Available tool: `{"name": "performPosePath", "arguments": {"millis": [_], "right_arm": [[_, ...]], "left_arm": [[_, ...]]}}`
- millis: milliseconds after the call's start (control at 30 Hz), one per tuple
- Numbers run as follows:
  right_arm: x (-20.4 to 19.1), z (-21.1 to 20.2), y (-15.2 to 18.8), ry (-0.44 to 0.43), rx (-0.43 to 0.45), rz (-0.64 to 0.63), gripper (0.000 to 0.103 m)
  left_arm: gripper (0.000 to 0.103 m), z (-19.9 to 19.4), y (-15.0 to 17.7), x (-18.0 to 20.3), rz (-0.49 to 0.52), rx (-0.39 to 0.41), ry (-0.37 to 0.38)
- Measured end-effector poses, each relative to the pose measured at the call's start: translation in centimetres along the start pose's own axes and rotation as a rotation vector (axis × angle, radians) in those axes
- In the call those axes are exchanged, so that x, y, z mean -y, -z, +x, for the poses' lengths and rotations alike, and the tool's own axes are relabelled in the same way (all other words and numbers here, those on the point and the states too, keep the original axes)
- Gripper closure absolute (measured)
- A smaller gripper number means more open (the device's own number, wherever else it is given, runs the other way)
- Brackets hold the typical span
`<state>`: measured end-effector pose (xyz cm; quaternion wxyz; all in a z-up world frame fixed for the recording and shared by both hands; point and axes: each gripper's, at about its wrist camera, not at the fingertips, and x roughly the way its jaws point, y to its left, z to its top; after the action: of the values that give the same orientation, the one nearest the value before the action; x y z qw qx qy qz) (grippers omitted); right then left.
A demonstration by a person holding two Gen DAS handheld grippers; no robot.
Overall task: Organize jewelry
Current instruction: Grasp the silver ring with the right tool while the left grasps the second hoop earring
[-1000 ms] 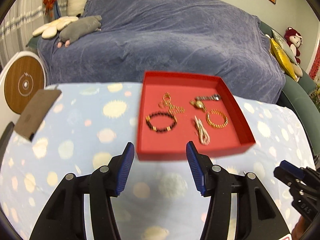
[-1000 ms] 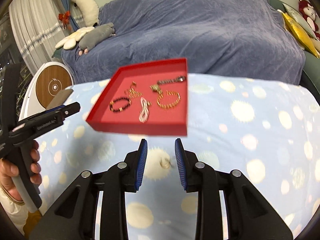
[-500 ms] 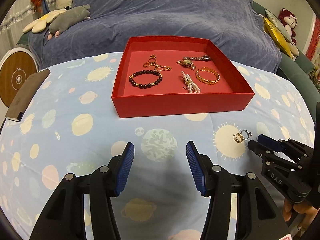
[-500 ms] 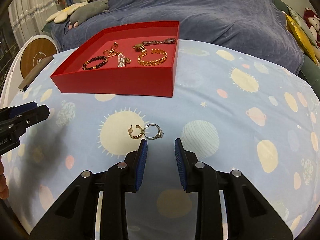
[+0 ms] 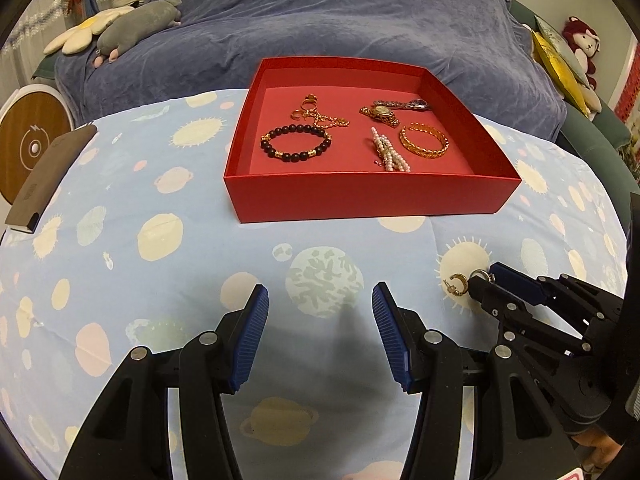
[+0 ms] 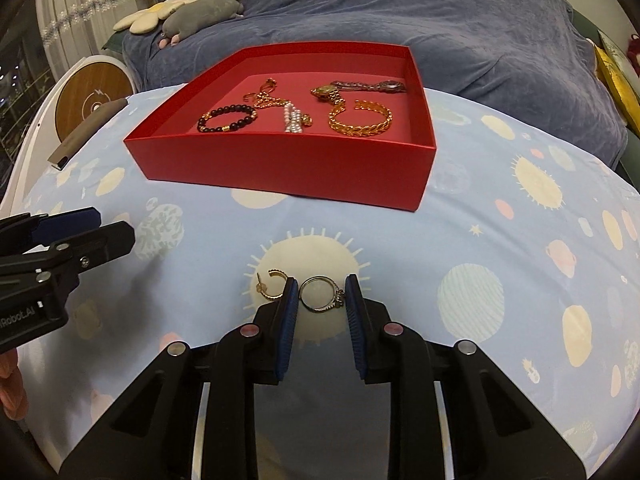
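Red box point(image 5: 372, 196), planet-patterned pale-blue cloth point(image 5: 120, 240)

Dim, warm indoor light from overhead, even across both views. Soft shadows pooled on the planet-print bedspread point(image 5: 120, 208) beneath the fingers point(image 6: 289, 312). Sharp focus mid-frame, no motion blur. Strong fisheye bowing toward the rims, black vignette in the corners. Faint glare on the silver ring point(image 6: 323, 293).
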<state>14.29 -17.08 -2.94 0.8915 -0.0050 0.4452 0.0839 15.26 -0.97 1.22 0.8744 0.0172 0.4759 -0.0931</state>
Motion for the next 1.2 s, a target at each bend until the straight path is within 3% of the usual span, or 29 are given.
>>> {"name": "performPosePath", "arguments": {"millis": [300, 467, 667, 900, 1200], "right_arm": [[2.3, -2.4, 0.6, -0.008, 0.008, 0.062, 0.080], [4.1, -3.1, 1.3, 0.004, 0.005, 0.095, 0.080], [4.8, -3.4, 1.9, 0.001, -0.003, 0.108, 0.080], [4.4, -3.4, 2.0, -0.008, -0.010, 0.103, 0.080], [3.4, -3.8, 1.2, -0.026, 0.009, 0.095, 0.080]], "left_arm": [[0.051, 0.6, 0.6, 3.2, 0.063, -0.002, 0.062], [0.051, 2.0, 0.3, 6.1, 0.088, -0.025, 0.139], [0.052, 3.4, 0.4, 8.7, 0.150, -0.011, 0.127], [0.087, 3.9, 0.6, 8.6, 0.174, 0.033, 0.055], [0.087, 2.7, 1.0, 7.1, 0.150, 0.034, 0.047]]}}
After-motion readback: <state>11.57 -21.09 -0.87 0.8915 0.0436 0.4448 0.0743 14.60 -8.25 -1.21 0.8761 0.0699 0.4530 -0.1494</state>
